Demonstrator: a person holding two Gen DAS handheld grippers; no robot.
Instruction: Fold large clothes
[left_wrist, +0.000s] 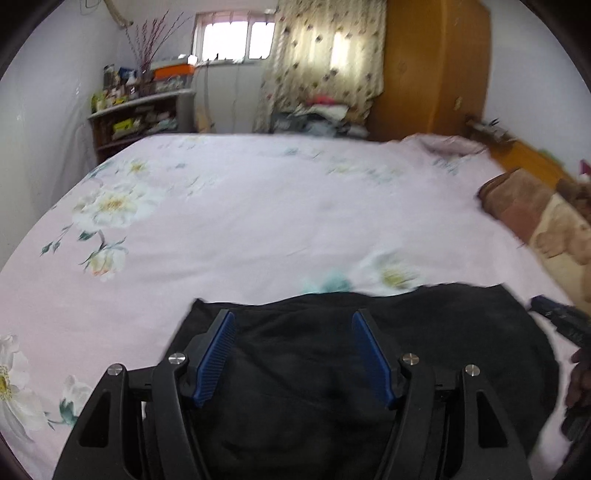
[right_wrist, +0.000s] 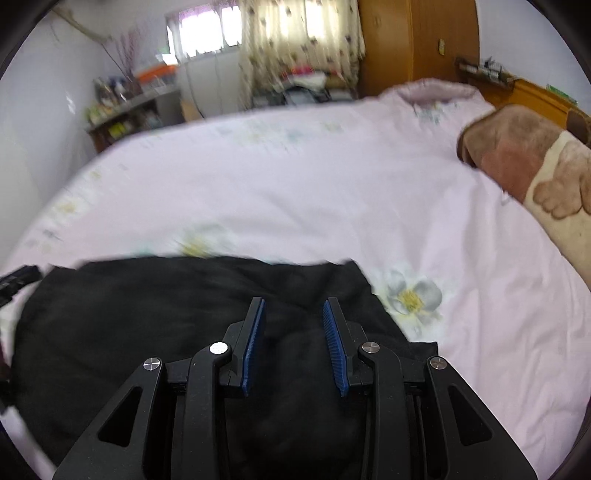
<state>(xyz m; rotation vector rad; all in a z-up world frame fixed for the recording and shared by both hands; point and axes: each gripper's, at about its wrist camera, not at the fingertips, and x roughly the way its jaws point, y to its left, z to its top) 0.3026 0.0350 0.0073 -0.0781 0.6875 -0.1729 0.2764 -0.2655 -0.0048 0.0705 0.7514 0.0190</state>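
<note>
A black, soft fabric garment (left_wrist: 332, 369) lies bunched on the pink floral bedsheet (left_wrist: 258, 221). The left gripper (left_wrist: 293, 354) hangs spread above it, pinching nothing; the right gripper (right_wrist: 293, 343), partly spread, seemingly hovers clear too, though blur obscures contact.

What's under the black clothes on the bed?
The black garment lies on the pink floral bedsheet, which shows all around it. Whether anything else hides beneath it cannot be seen, because the cloth covers that spot.
</note>
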